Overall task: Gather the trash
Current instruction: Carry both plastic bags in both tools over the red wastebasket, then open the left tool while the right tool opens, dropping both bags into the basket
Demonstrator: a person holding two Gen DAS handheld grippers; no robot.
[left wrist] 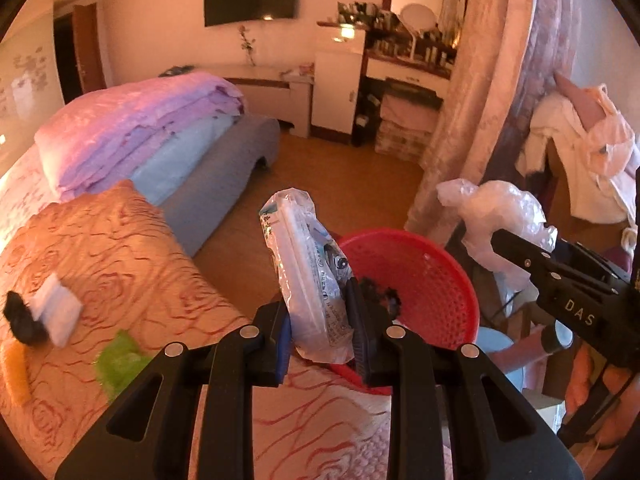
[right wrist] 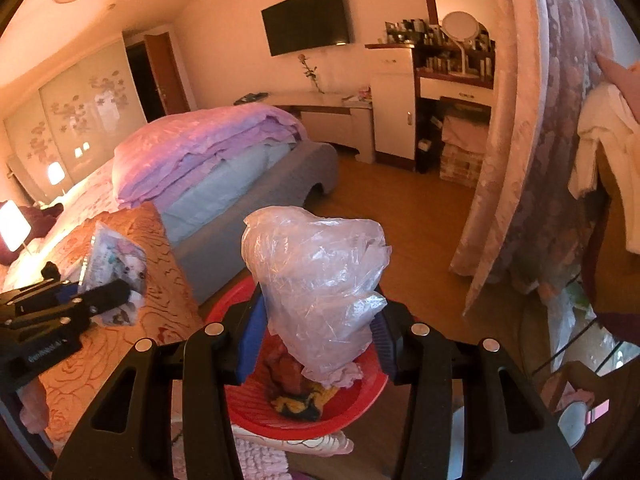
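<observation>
Left claw (left wrist: 320,344) is clamped on a clear printed wrapper (left wrist: 308,276), which stands upright between my pads just beside the red basket (left wrist: 432,280). Right claw (right wrist: 316,344) grips a crumpled clear plastic bag (right wrist: 320,280) directly above that basket, which already holds scraps. More litter, a white packet (left wrist: 58,310) and a green scrap (left wrist: 118,360), lies on the orange bedspread (left wrist: 120,248).

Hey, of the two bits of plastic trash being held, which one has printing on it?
The flat clear wrapper in the left gripper; it carries printed text, while the crumpled bag in the right gripper is plain.
</observation>
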